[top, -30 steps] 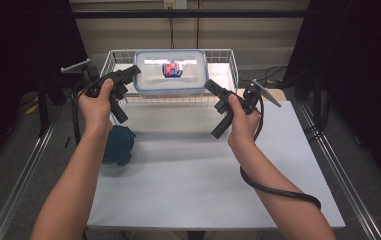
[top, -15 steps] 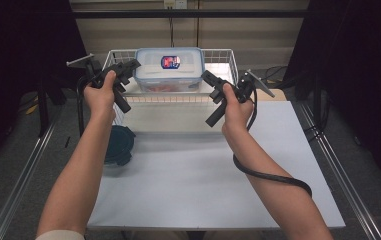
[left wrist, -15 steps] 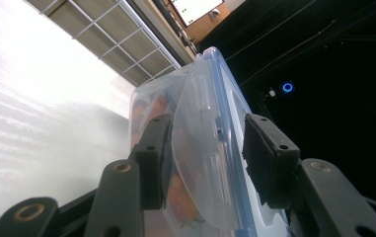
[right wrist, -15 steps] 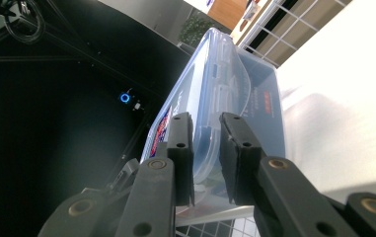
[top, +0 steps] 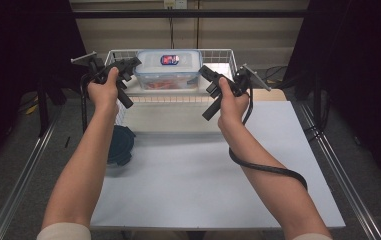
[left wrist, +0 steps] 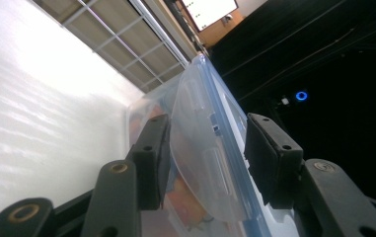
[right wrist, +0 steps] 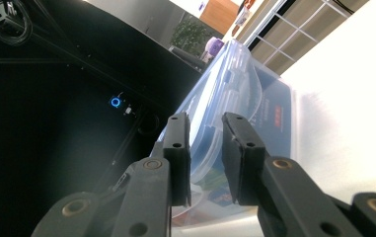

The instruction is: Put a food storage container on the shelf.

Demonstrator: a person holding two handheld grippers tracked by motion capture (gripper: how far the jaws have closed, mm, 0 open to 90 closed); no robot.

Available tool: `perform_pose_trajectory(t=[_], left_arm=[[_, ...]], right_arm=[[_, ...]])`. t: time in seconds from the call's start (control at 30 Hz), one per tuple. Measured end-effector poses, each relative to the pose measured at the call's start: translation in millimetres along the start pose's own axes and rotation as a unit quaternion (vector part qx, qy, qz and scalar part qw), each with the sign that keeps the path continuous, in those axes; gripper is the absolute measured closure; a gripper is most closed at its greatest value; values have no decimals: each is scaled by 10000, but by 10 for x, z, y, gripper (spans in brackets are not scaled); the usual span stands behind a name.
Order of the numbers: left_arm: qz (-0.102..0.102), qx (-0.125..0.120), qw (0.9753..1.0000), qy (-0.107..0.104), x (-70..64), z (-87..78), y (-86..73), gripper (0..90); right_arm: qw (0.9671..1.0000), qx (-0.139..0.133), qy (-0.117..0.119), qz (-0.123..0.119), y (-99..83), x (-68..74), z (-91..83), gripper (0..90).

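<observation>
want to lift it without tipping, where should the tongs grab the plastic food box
Best at its two short ends: left tongs and right tongs each on an end latch flap of the clear box. Its long, flat shape probably stays level that way.

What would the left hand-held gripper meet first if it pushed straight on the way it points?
The left hand-held gripper would meet the plastic box first: the box's end flap already sits between its jaws. Whether the pads touch it yet is unclear.
</observation>
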State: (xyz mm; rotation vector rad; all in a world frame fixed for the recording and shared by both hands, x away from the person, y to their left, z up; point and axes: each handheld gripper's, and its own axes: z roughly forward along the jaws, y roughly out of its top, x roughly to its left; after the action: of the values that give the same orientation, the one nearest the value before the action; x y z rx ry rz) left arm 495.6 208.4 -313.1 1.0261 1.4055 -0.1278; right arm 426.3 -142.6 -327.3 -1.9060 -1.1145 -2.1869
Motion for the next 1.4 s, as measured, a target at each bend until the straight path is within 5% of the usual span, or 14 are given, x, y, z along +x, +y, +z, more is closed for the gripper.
perform_pose_trajectory(t=[0.33, 0.8, 1.13, 1.23, 1.4], left_arm=[[2, -101, 9998, 175, -3, 68, 55, 537], [-28, -244, 9996, 120, 12, 131, 63, 540], [141, -375, 9989, 226, -23, 138, 36, 542], [263, -371, 9988, 197, -56, 95, 47, 589], [490, -242, 9982, 245, -132, 30, 7, 490]], right_arm=[[10000, -17, -95, 21, -11, 26, 70, 736], [9997, -66, -228, -102, 26, 24, 143, 738], [9995, -141, -248, -168, 31, 18, 173, 734], [9989, -107, -258, -380, 22, 37, 164, 696], [9989, -23, -139, -436, -39, 78, 116, 618]])
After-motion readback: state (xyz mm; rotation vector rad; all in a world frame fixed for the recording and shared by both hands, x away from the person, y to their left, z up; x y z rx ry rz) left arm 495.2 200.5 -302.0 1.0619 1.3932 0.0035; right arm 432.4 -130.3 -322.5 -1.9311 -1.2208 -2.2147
